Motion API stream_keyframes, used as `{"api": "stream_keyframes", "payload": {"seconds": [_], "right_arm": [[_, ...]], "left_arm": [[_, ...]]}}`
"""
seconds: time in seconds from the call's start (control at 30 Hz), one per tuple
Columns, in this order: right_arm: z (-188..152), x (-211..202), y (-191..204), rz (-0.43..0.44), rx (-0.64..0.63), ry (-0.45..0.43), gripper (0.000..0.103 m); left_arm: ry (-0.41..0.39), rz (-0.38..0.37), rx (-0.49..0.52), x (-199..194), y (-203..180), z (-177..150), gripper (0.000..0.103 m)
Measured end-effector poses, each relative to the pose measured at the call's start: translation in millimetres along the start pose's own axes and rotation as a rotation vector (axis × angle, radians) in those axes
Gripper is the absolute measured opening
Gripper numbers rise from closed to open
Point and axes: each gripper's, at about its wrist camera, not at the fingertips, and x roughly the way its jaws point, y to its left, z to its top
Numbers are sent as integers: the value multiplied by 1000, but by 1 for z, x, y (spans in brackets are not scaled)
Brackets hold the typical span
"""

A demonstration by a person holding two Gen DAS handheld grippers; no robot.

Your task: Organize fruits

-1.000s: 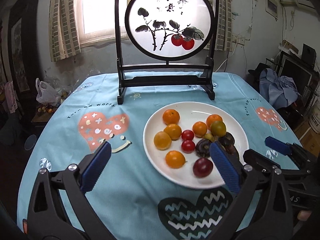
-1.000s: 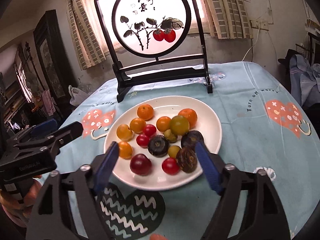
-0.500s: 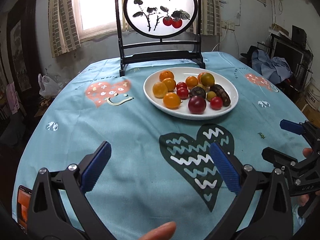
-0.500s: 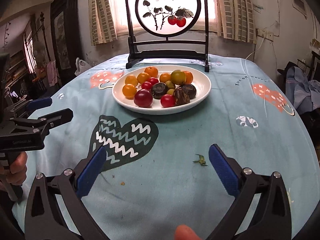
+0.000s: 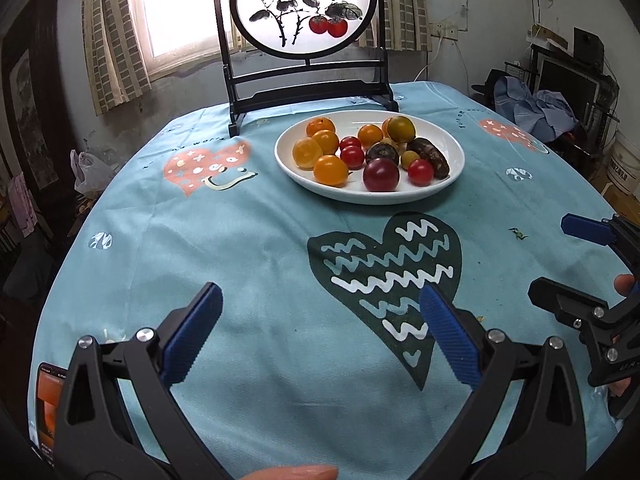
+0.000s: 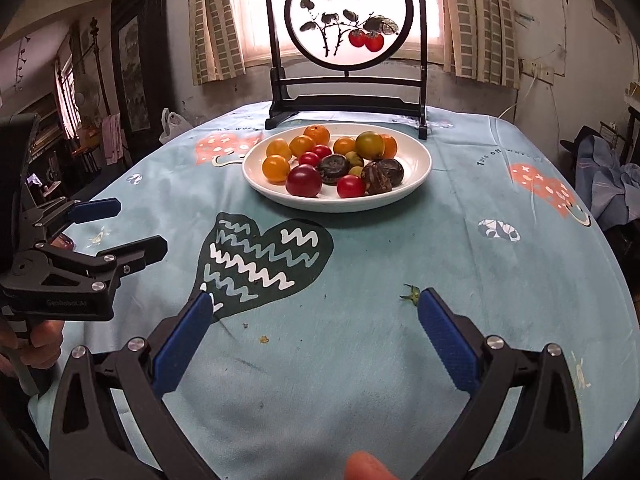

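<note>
A white plate (image 5: 452, 168) (image 6: 416, 184) sits on the far half of the blue tablecloth, holding several oranges, red cherry tomatoes, a dark plum (image 5: 381, 175) (image 6: 303, 180), small green fruits and dark brown fruits. My left gripper (image 5: 320, 306) is open and empty, held near the table's front edge, well back from the plate. It also shows in the right wrist view (image 6: 136, 226) at the left. My right gripper (image 6: 314, 308) is open and empty, also near the front edge. It also shows in the left wrist view (image 5: 556, 256) at the right.
A black-framed round painted screen (image 5: 306, 4) (image 6: 346, 20) stands right behind the plate. A green stem scrap (image 6: 410, 293) lies on the cloth by my right gripper's right finger. A phone (image 5: 50, 408) lies at the front left corner. Clutter surrounds the table.
Both grippers have pulled back from over the plate toward the table's front edge. Both stayed open and empty. The fruits on the plate have not moved.
</note>
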Motion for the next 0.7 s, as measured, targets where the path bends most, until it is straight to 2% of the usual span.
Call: {"api": "stream_keyframes", "payload": {"seconds": [0.27, 0.7], "right_arm": [[-1, -1, -5, -3, 23, -2, 102], [-2, 0, -4, -3, 21, 0, 102]], "left_arm": [[3, -18, -12, -1, 1, 1, 101], [0, -7, -12, -1, 2, 1, 101]]}}
